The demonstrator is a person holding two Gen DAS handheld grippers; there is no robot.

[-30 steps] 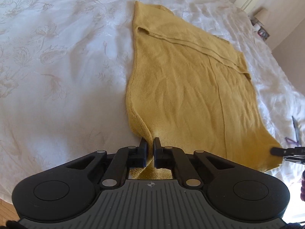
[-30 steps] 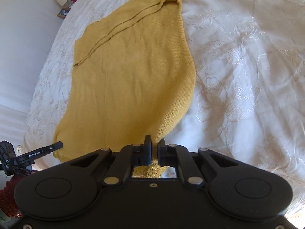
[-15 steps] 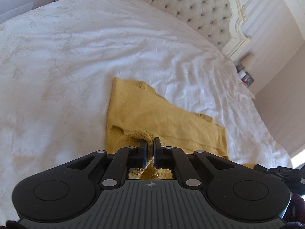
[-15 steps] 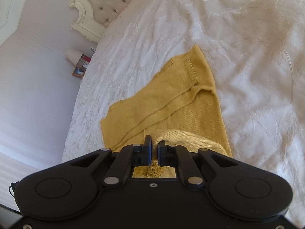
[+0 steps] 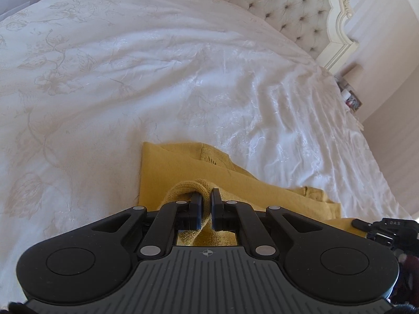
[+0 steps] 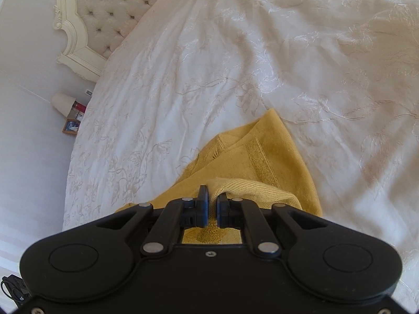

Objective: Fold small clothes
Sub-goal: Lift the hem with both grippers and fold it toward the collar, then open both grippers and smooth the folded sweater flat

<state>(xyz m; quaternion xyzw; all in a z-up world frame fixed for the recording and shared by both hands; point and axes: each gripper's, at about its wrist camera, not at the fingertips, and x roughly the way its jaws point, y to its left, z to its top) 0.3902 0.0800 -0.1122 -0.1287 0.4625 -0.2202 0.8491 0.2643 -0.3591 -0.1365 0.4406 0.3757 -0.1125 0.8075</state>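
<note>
We are seeing a mustard-yellow knitted sweater lying on the white embroidered bedspread, its ribbed hem lifted and doubled over the part lying flat. Our left gripper is pinching one corner of this hem between nearly closed fingers. Our right gripper is pinching the other corner in the same narrow way. A tufted headboard is standing behind the bed.
</note>
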